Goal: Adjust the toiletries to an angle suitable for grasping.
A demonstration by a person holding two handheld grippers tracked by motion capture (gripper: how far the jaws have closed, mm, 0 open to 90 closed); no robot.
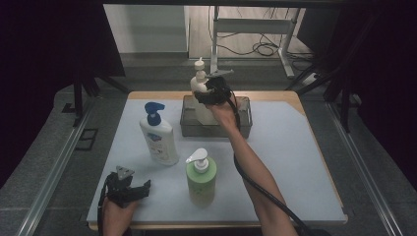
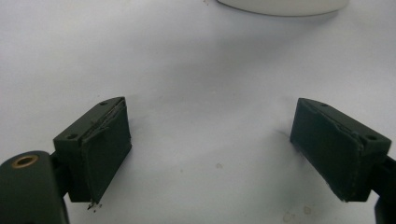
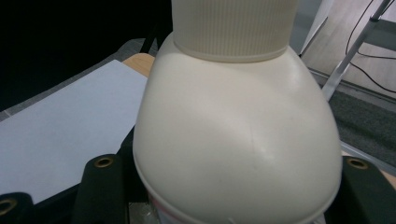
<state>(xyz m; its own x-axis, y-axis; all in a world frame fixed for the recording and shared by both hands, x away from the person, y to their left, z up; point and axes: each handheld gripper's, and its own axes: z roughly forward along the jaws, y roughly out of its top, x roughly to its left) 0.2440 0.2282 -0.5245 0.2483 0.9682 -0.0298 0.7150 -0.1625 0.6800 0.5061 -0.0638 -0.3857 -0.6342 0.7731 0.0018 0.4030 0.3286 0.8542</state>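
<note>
Gripping a cream bottle by its shoulder, the right gripper is seen over the grey bin at the table's far side, jaws clamped on both flanks. It's held upright, base down inside the bin. Left gripper is parked on the near-left corner, jaws spread wide, nothing pinched. A blue-capped bottle and a green bottle are left standing mid-table, well apart from the bin.
</note>
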